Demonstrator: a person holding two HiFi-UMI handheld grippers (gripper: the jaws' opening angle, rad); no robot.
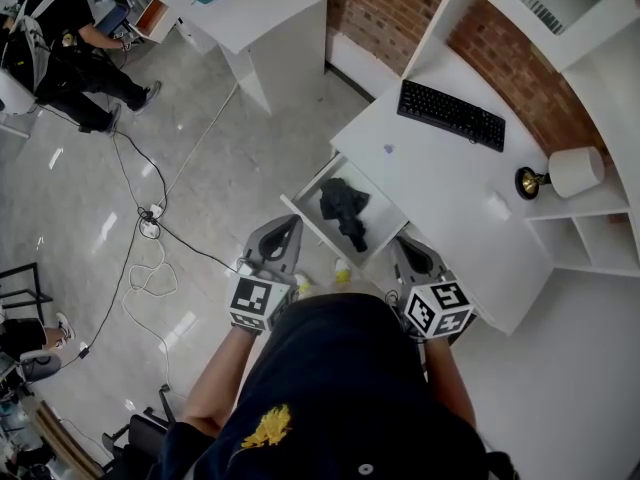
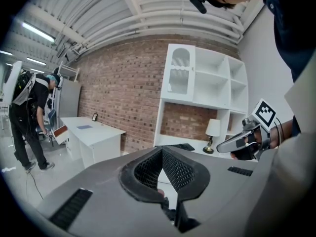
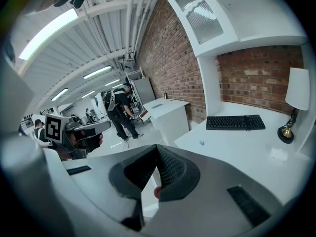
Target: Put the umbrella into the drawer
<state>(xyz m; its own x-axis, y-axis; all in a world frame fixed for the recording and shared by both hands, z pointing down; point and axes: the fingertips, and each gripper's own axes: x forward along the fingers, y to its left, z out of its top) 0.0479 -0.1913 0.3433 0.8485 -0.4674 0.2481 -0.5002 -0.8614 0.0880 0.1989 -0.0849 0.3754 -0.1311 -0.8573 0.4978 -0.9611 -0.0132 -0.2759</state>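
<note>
A folded black umbrella (image 1: 343, 208) lies inside the open white drawer (image 1: 303, 211), which is pulled out from the desk (image 1: 450, 198). My left gripper (image 1: 288, 224) hovers just off the drawer's near left corner, its jaws together and nothing between them. On the other side, my right gripper (image 1: 405, 244) sits over the drawer's near right corner by the desk edge, also shut and empty. In the left gripper view the jaws (image 2: 162, 149) meet at their tips, and the right gripper (image 2: 243, 139) shows beside them. The right gripper view shows its own tips (image 3: 157, 147) touching.
A black keyboard (image 1: 450, 114) and a lamp (image 1: 572, 173) stand on the desk under white shelves. Cables (image 1: 150, 230) trail over the shiny floor at left. A second white desk (image 1: 250, 13) stands farther off, with a person (image 1: 65, 38) beside it.
</note>
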